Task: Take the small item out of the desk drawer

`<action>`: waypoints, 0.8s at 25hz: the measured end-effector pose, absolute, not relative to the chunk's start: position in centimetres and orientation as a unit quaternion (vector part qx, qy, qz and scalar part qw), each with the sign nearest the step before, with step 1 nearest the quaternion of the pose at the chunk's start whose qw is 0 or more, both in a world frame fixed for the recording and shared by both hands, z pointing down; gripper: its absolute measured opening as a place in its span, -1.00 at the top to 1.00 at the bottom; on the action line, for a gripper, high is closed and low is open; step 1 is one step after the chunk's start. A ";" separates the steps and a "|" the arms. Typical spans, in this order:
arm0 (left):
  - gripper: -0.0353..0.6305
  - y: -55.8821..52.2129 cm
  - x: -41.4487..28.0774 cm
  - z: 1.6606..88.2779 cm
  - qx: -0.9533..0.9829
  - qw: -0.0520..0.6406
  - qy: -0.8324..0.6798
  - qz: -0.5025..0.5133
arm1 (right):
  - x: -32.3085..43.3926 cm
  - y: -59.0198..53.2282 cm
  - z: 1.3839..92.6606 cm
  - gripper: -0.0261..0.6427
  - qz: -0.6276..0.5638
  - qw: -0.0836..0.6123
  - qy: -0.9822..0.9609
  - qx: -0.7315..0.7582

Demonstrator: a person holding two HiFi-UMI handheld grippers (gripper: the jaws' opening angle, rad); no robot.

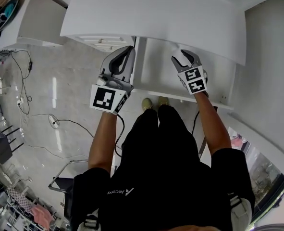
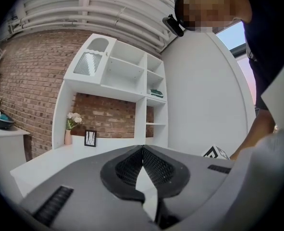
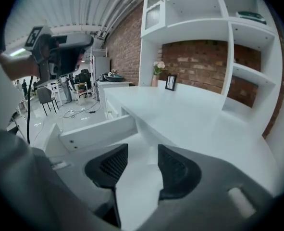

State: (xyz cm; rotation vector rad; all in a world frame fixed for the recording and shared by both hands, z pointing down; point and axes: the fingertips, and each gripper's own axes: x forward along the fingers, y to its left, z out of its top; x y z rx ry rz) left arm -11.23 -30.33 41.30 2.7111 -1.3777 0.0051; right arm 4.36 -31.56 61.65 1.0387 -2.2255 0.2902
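The white desk drawer (image 1: 154, 73) stands pulled out under the desk top (image 1: 156, 13). Its inside looks bare white, and no small item shows in it in any view. My right gripper (image 1: 181, 56) hangs over the drawer's far right part. In the right gripper view, my right gripper (image 3: 142, 150) is open with nothing between its dark pads, and the drawer's wall (image 3: 98, 134) lies below. My left gripper (image 1: 127, 52) hovers at the drawer's left edge. In the left gripper view, my left gripper (image 2: 142, 150) has its tips touching, shut on nothing.
A white shelf unit (image 3: 204, 28) stands at the back of the desk in front of a brick wall, with a flower vase (image 3: 157, 71) and a small picture frame (image 3: 170, 82). Cables (image 1: 60, 124) trail over the floor at left. A side table holding a bowl (image 1: 7, 8) stands far left.
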 end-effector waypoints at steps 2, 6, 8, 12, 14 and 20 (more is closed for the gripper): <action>0.90 -31.0 -11.4 42.2 0.888 0.057 -0.456 0.009 | 4.4 -32.5 63.8 0.34 0.123 0.339 -0.844 0.398; 0.90 -32.2 -11.4 42.7 0.887 0.062 -0.457 -0.006 | 4.5 -34.2 67.1 0.26 0.141 0.355 -0.833 0.400; 0.90 -32.5 -11.6 43.9 0.886 0.069 -0.459 0.010 | 4.6 -35.1 68.7 0.25 0.146 0.362 -0.829 0.401; 0.90 -33.1 -12.0 45.4 0.882 0.083 -0.464 0.018 | 4.8 -36.6 71.5 0.23 0.147 0.377 -0.820 0.404; 0.90 -33.3 -12.7 46.2 0.880 0.088 -0.467 0.024 | 4.7 -37.2 72.4 0.23 0.146 0.384 -0.817 0.405; 0.90 -33.5 -14.2 47.9 0.872 0.104 -0.477 0.042 | 4.1 -38.5 74.0 0.23 0.145 0.401 -0.808 0.406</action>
